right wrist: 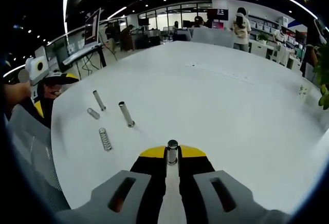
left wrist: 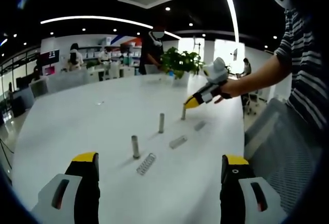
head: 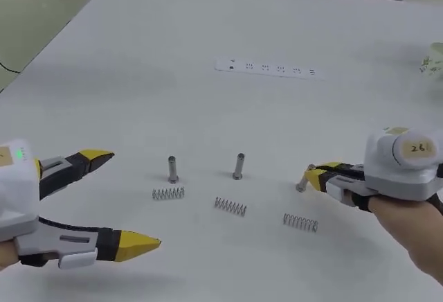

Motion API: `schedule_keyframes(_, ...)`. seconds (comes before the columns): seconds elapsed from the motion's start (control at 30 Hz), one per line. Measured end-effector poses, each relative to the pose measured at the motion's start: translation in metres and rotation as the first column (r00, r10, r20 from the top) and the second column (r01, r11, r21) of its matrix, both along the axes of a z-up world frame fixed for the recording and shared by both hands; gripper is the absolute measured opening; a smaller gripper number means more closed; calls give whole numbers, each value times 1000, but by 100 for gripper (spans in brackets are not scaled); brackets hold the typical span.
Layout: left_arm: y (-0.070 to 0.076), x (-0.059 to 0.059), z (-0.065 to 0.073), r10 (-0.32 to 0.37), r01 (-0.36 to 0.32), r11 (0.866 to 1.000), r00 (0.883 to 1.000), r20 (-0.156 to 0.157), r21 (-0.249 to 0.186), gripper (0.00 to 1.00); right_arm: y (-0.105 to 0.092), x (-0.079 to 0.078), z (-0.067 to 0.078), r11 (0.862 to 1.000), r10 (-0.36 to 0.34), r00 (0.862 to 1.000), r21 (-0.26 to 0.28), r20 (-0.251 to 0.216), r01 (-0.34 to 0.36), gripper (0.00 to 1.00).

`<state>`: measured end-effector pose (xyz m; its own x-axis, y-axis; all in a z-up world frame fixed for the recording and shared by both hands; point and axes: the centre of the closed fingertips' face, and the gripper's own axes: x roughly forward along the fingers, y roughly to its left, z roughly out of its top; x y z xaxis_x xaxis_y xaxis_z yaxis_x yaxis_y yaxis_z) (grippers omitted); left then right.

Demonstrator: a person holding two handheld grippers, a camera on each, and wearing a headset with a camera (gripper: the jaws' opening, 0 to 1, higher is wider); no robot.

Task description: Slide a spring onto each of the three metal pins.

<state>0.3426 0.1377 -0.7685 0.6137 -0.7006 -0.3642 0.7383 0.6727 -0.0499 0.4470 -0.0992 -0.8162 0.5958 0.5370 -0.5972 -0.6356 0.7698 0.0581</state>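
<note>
Two metal pins [head: 172, 169] [head: 239, 166] stand upright on the white table [head: 208, 108]. A third pin [head: 302, 180] leans at the right, and my right gripper [head: 316, 176] is shut on it; in the right gripper view the pin's top [right wrist: 172, 151] pokes up between the closed yellow tips [right wrist: 172, 154]. Three springs [head: 168, 193] [head: 230, 206] [head: 300, 222] lie flat, one in front of each pin. My left gripper [head: 121, 201] hovers open at the left, short of the nearest pin [left wrist: 135, 146] and spring [left wrist: 146, 163], with nothing between its fingers [left wrist: 85, 158].
A white power strip [head: 266, 68] lies farther back on the table. A small pale object [head: 432, 59] sits at the far right edge. People, desks and plants [left wrist: 180, 62] stand beyond the table.
</note>
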Motion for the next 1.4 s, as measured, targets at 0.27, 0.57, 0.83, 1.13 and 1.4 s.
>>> schedule_keyframes(0.27, -1, 0, 0, 0, 0, 1000, 1000, -3, -5, 96, 2, -3, 0, 1000, 2, 1000, -2, -7, -2, 5)
schedule_keyframes(0.57, 1, 0, 0, 5, -5, 1000, 1000, -3, -6, 96, 1, -4, -1, 1000, -11, 999, 11, -34, 11, 5)
schedule_keyframes(0.83, -1, -1, -1, -1, 1, 1000, 1000, -7, -8, 96, 0, -5, 0, 1000, -13, 999, 12, -41, 13, 6)
schedule_keyframes(1.13, 4, -1, -4, 8, -8, 1000, 1000, -17, -4, 96, 1, -6, 1, 999, -23, 999, 34, -47, 25, 14)
schedule_keyframes(1.4, 4, -2, -4, 11, -11, 1000, 1000, -20, -5, 96, 1, -5, 1, 999, -27, 998, 38, -49, 29, 15)
